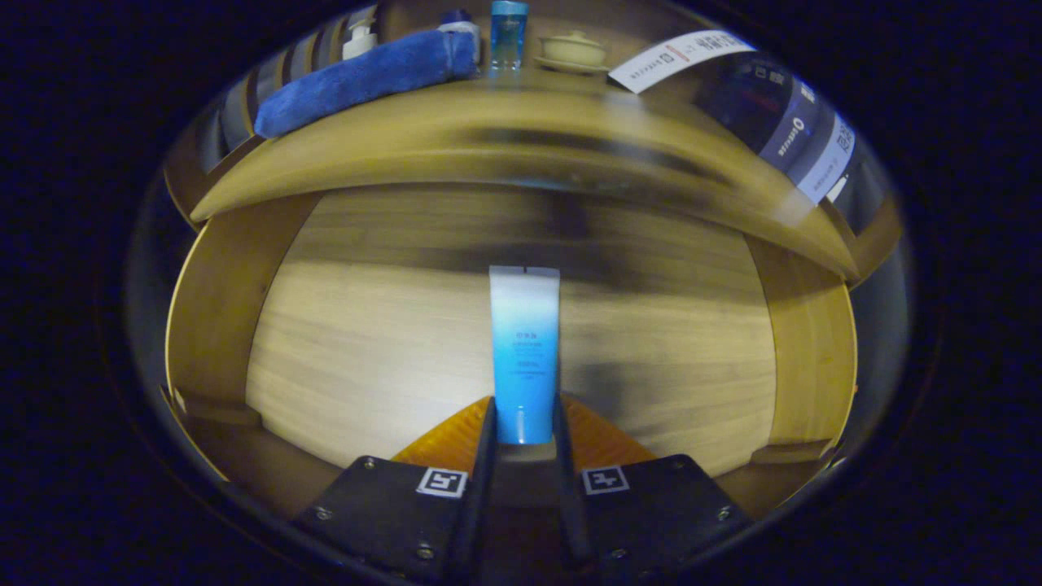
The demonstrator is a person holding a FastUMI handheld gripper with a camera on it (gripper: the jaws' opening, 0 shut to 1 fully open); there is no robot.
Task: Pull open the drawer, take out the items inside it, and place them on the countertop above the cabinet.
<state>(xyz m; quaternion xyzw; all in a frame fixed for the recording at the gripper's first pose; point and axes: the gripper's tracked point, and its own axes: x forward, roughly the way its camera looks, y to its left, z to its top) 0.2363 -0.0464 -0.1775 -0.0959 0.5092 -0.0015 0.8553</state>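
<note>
My gripper (523, 411) is shut on a blue-and-white tube (524, 342), both fingers pressing its lower blue end while the white end points away from me. The tube hangs over the pale wooden floor of the open drawer (366, 342). Above the drawer runs the wooden countertop (505, 130). On it lie a rolled blue towel (366, 77), a white pump bottle (359, 37), a slim blue bottle (508, 34) and a small lidded cup on a saucer (573, 50).
The drawer's side walls (213, 301) rise left and right of the tube. A white card (676, 57) and a dark printed panel (794, 122) sit at the countertop's right end.
</note>
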